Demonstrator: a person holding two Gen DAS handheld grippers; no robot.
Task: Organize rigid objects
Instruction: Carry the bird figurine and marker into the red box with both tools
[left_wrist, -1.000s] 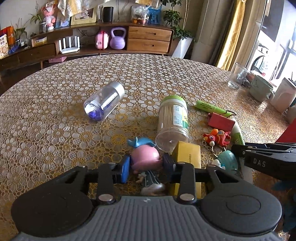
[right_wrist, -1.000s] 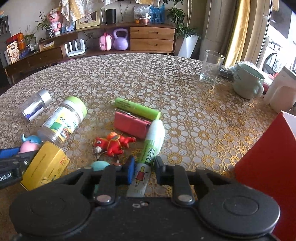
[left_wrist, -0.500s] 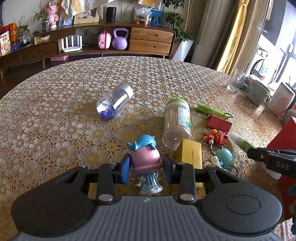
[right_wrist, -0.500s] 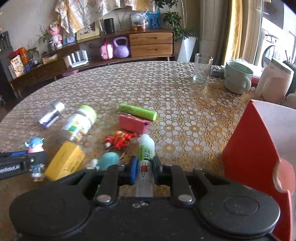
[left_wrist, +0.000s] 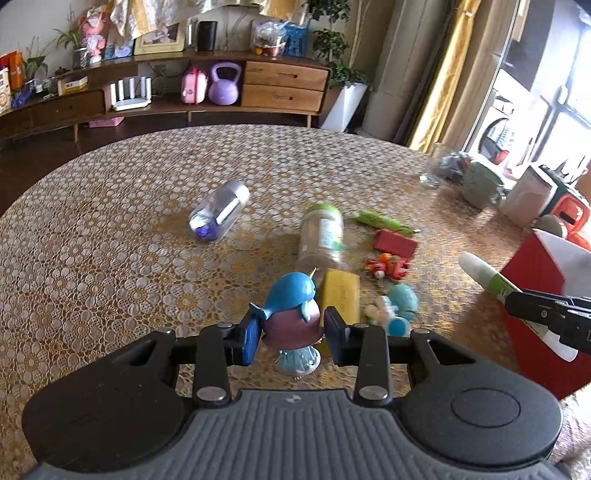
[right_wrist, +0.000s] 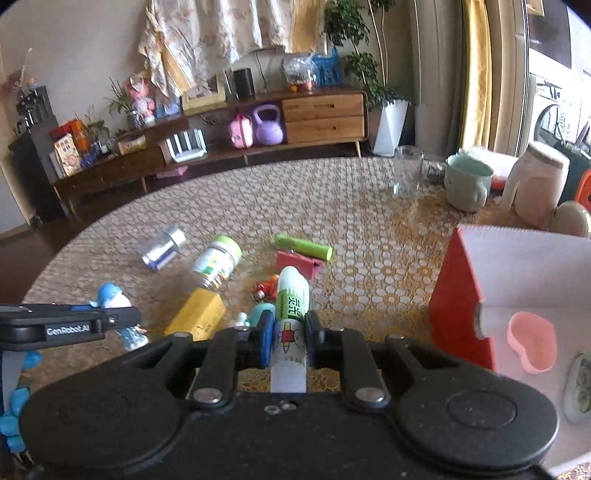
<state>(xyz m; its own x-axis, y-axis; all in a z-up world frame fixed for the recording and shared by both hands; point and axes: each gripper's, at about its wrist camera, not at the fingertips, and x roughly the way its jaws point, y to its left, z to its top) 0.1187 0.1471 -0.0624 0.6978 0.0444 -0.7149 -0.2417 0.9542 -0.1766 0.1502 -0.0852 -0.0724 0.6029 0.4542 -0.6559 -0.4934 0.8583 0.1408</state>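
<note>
While my left gripper (left_wrist: 291, 332) clamps the whale figurine (left_wrist: 291, 314), my right gripper (right_wrist: 290, 341) clamps the glue stick (right_wrist: 291, 314), red box (right_wrist: 461, 295) just right

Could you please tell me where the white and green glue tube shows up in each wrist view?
Left wrist: the glue tube sits at the right edge, held in the right gripper.
Right wrist: bottom centre, clamped between the jaws.
Shared landmark: the red box, right of the tube in both.

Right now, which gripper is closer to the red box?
Right. The right gripper, holding the glue stick, is just beside the red box; the left gripper, holding the figurine, is farther off.
</note>
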